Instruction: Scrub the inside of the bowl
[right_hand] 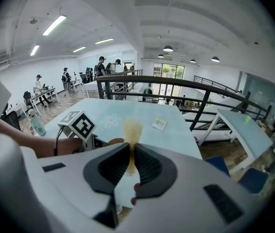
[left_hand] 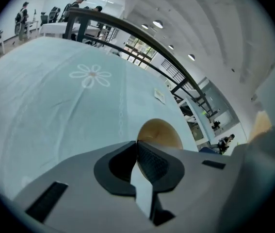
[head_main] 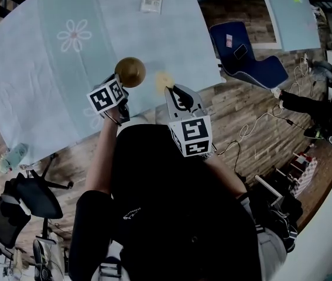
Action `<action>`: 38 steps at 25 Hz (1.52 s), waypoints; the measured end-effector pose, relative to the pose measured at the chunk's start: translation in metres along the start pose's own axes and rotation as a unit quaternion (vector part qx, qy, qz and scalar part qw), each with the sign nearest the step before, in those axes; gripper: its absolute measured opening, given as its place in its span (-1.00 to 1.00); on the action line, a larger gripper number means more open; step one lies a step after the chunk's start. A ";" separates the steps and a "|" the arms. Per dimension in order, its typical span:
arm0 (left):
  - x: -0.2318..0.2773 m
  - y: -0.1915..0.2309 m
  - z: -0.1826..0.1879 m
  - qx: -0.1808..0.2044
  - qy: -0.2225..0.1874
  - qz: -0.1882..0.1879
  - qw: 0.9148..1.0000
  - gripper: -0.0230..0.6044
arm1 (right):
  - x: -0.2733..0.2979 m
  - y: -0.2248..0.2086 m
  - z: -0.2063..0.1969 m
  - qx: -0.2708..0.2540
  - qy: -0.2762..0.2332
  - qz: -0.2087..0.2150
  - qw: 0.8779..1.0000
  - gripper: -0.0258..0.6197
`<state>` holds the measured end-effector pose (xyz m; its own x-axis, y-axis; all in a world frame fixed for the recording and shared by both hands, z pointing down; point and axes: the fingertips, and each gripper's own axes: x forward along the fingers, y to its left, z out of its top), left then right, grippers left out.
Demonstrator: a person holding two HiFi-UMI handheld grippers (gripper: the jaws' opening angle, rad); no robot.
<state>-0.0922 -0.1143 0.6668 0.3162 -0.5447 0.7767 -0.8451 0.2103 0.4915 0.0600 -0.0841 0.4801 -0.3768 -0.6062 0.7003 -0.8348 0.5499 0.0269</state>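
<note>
A round brown bowl (head_main: 130,72) hangs above the near edge of the light blue flowered table (head_main: 48,92). My left gripper (head_main: 120,84) is shut on its rim. In the left gripper view the jaws (left_hand: 137,145) pinch the bowl's edge (left_hand: 160,131), with its pale inside facing up. My right gripper (head_main: 169,90) is just to the bowl's right, shut on a yellowish sponge (head_main: 164,79). In the right gripper view the sponge (right_hand: 131,129) sticks up between the shut jaws (right_hand: 130,150). Beyond it are the left gripper's marker cube (right_hand: 81,124) and a sliver of the bowl (right_hand: 109,141).
A yellow packet (head_main: 151,2) lies at the table's far side. A blue chair (head_main: 245,54) stands to the right, with a person sitting on the floor (head_main: 321,110) beyond it. A black office chair (head_main: 34,198) and a water bottle (head_main: 13,157) are at the lower left.
</note>
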 end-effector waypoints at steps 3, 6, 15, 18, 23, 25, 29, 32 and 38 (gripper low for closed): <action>0.012 0.004 -0.003 -0.016 0.007 0.002 1.000 -0.85 | -0.002 0.003 -0.003 0.004 0.001 -0.001 1.000 -0.80; 0.021 0.002 -0.005 -0.009 0.015 0.005 1.000 -0.85 | -0.005 0.003 -0.006 0.010 0.002 -0.003 1.000 -0.80; 0.029 0.008 -0.012 -0.008 0.016 0.020 1.000 -0.85 | -0.004 0.009 -0.016 0.017 0.014 0.000 1.000 -0.80; 0.029 0.008 -0.011 -0.020 0.011 0.015 1.000 -0.85 | -0.004 0.009 -0.017 0.015 0.015 0.002 1.000 -0.80; 0.030 0.001 -0.011 -0.017 0.005 -0.008 1.000 -0.83 | -0.005 0.009 -0.017 0.011 0.013 0.005 1.000 -0.80; 0.027 -0.002 -0.009 -0.018 0.002 -0.020 1.000 -0.63 | -0.006 0.009 -0.016 0.009 0.011 0.006 1.000 -0.80; 0.015 -0.003 -0.005 -0.016 -0.011 -0.020 1.000 -0.46 | -0.008 0.011 -0.013 0.004 0.007 0.012 1.000 -0.80; -0.001 0.001 0.001 -0.019 -0.033 -0.008 0.999 -0.46 | -0.007 0.011 -0.009 0.001 0.001 0.018 1.000 -0.80; -0.066 -0.003 0.024 -0.015 -0.127 0.000 0.992 -0.77 | -0.005 0.016 0.003 0.000 -0.018 0.036 0.999 -0.80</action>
<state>-0.1205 -0.0983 0.6042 0.1935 -0.7308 0.6546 -0.8308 0.2329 0.5056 0.0475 -0.0740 0.4754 -0.4494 -0.5855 0.6746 -0.8057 0.5919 -0.0229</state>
